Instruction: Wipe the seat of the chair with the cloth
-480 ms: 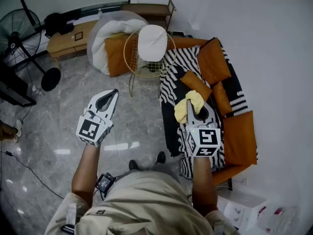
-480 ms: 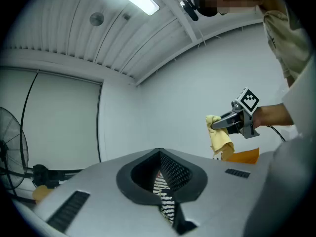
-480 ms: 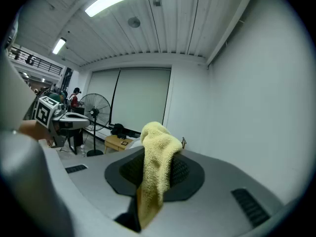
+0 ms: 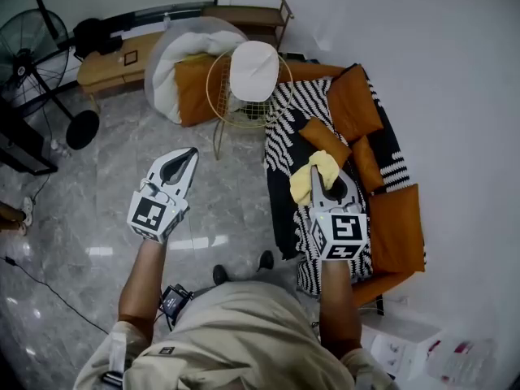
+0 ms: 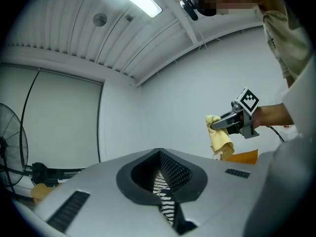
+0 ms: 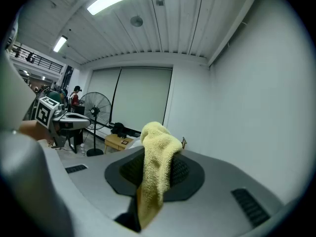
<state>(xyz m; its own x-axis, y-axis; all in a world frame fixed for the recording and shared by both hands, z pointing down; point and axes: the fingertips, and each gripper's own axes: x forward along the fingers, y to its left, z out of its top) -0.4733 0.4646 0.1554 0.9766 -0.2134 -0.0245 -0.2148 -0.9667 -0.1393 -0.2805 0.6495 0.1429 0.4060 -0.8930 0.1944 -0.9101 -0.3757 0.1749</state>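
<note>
A gold wire chair with a round white seat pad stands on the floor beyond both grippers. My right gripper is shut on a yellow cloth, which hangs over the striped sofa, below and to the right of the chair. In the right gripper view the cloth droops from between the jaws. My left gripper is held over the bare floor to the chair's lower left, jaws shut with nothing in them. The left gripper view shows the right gripper and cloth in the air.
A sofa with a black-and-white striped throw and orange cushions runs along the right wall. A white beanbag, a low wooden bench and a standing fan lie at the back left. Boxes sit at the lower right.
</note>
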